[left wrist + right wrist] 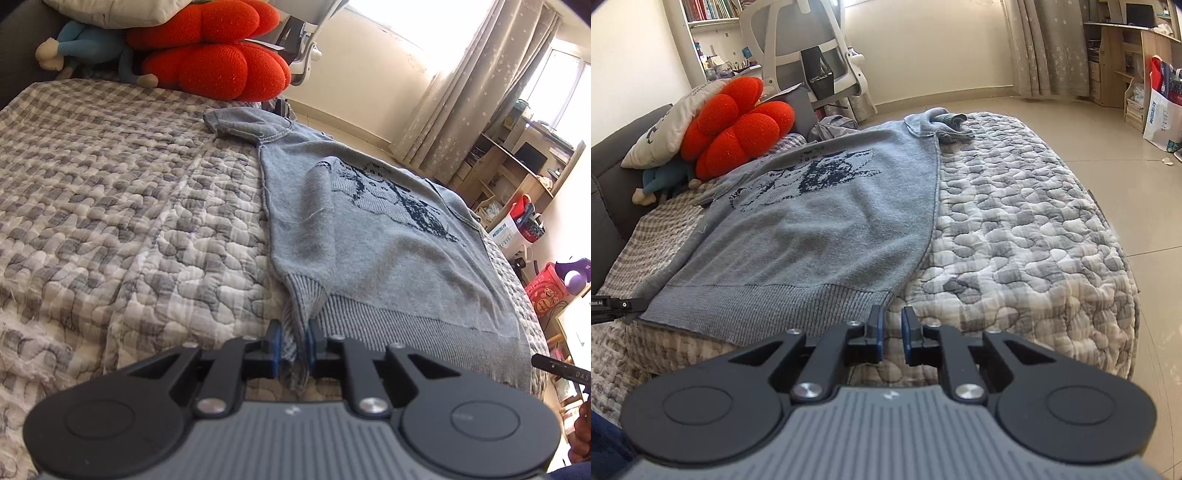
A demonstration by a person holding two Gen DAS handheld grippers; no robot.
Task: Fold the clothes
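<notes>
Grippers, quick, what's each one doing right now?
Left gripper: shut on the sweater, at its ribbed hem corner.
Right gripper: open, holding nothing, beside the hem's other corner.

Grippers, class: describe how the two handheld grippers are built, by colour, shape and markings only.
Left gripper and right gripper match: blue pads on black linkage arms with silver pivot screws, two round black discs, and a ribbed grey body with a small white mark.

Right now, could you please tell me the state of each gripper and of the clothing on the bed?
left gripper: shut on the sweater's ribbed hem corner.
right gripper: open, empty, just off the hem's other corner.
sweater: spread flat on the quilt, graphic up, not yet folded.
sleeve: bunched near the collar end.
</notes>
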